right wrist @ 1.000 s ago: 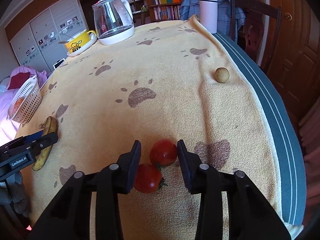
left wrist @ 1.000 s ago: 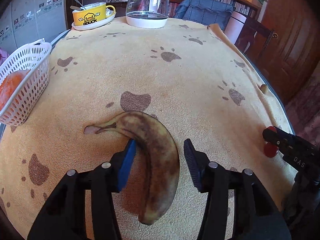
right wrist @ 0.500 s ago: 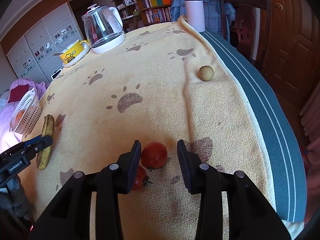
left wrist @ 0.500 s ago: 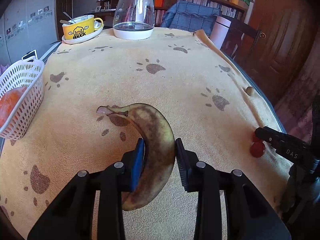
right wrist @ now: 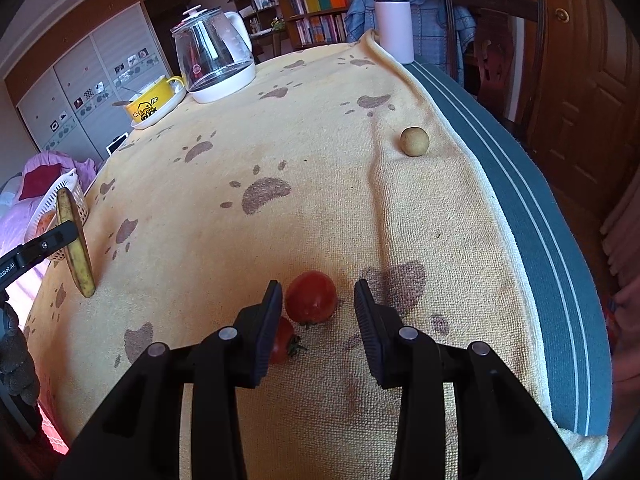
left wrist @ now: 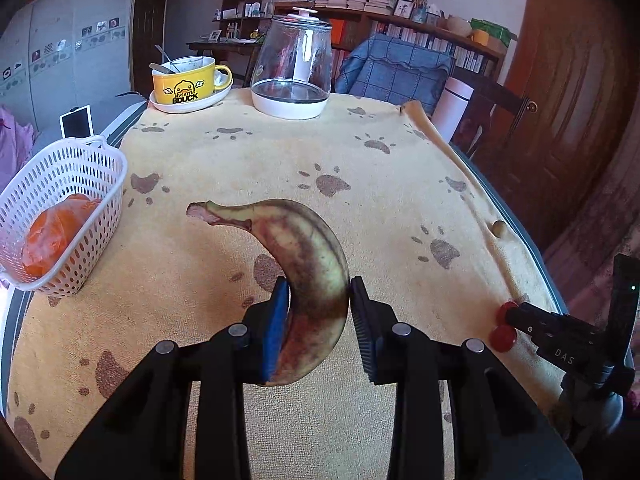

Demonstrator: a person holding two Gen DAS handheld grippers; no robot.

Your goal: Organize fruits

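My left gripper (left wrist: 317, 292) is shut on a brown-spotted banana (left wrist: 308, 276) and holds it above the yellow paw-print cloth, stem pointing left. The same banana (right wrist: 75, 240) hangs in the air at the left of the right wrist view. A white perforated basket (left wrist: 92, 216) with an orange fruit (left wrist: 52, 232) inside stands at the left edge. My right gripper (right wrist: 318, 298) is open over two red tomatoes: one tomato (right wrist: 311, 297) lies between the fingers, the other tomato (right wrist: 282, 340) is partly hidden behind the left finger. A small tan round fruit (right wrist: 415, 141) rests near the right edge.
At the far end stand a glass kettle (left wrist: 294, 76), a yellow mug on a saucer (left wrist: 186, 84) and a pale tumbler (right wrist: 394, 22). The table's blue striped edge (right wrist: 532, 216) runs along the right. A chair with a blue cover (left wrist: 396, 72) stands behind.
The left gripper went from open around the banana to shut on it and lifted it off the cloth. The right gripper stayed open and drew back slightly from the tomatoes.
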